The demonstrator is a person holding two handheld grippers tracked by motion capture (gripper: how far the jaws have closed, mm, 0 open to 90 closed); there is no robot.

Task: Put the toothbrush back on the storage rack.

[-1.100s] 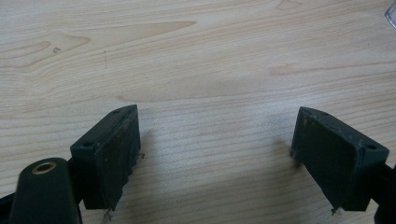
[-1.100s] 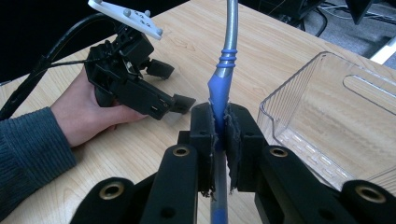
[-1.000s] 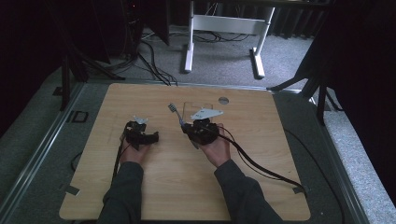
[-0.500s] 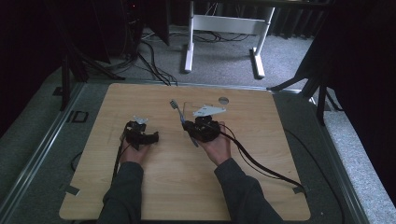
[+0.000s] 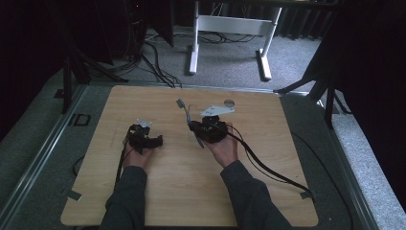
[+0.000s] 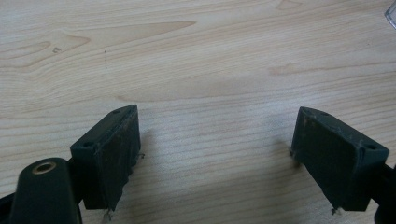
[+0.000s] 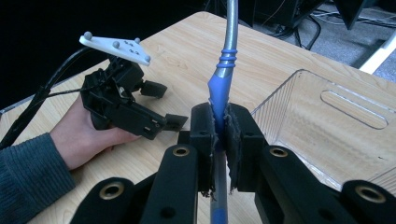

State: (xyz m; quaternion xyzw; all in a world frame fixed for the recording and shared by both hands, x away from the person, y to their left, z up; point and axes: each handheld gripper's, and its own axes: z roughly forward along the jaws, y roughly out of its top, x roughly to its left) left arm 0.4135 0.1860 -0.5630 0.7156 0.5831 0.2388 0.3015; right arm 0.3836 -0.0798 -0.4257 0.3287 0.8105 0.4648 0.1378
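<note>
On the pale wooden table, ringed by grey carpet and dark drapes, your right gripper clamps a blue-handled toothbrush above the wood beside a clear plastic bin, while your left gripper rests spread wide, holding nothing.

Toothbrush between clamped right gripper fingers

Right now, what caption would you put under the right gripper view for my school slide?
The right gripper pinches a blue-handled toothbrush beside a clear plastic bin.
</note>
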